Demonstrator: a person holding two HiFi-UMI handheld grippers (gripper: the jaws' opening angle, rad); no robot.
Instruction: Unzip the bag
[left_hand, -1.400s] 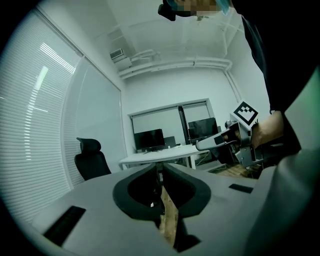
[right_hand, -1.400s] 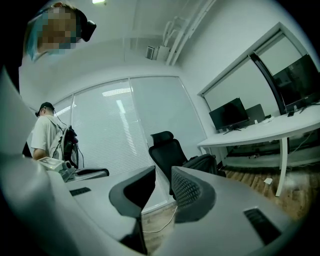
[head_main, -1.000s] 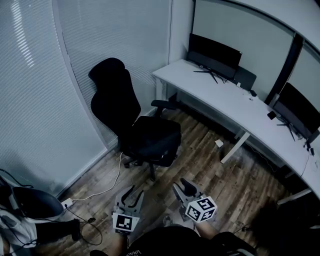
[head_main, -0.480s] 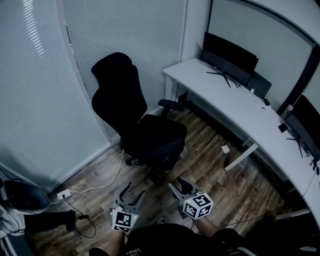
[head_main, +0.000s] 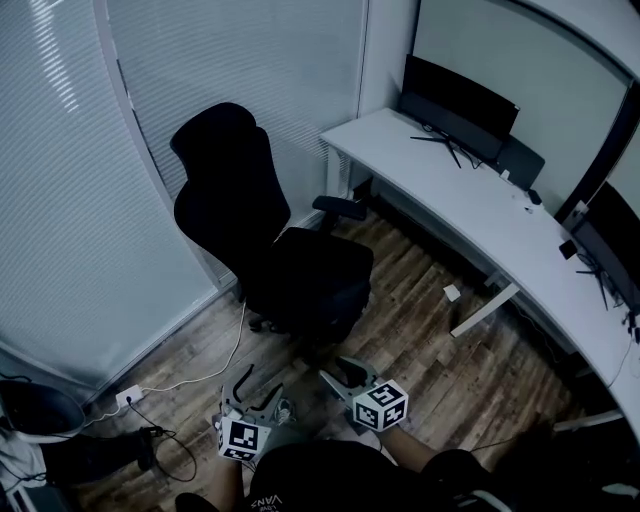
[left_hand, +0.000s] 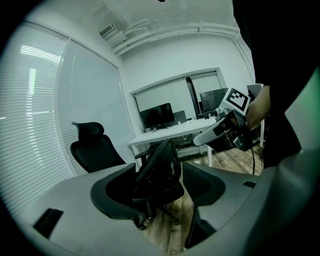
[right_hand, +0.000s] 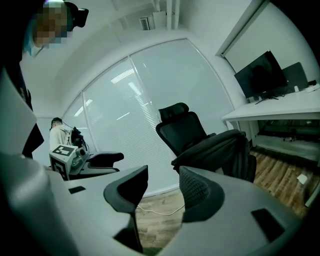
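A black bag (head_main: 312, 272) lies slumped on the seat of a black office chair (head_main: 215, 190). It shows ahead of the left gripper's jaws (left_hand: 159, 162) and to the right in the right gripper view (right_hand: 220, 147). My left gripper (head_main: 248, 385) and right gripper (head_main: 338, 368) hover side by side over the wood floor, short of the chair and apart from the bag. Both point toward it. The jaws of both have just been opening and stand wide, with nothing between them. No zipper can be made out on the dark bag.
A long white desk (head_main: 470, 215) with dark monitors (head_main: 458, 98) curves along the right. A white cable (head_main: 205, 375) and a wall socket (head_main: 128, 398) lie on the floor at left. Window blinds (head_main: 60, 200) stand behind the chair. A person (right_hand: 59, 134) stands at far left.
Both grippers have sunk lower and drifted left in the head view. The view itself has swung so the chair sits more central.
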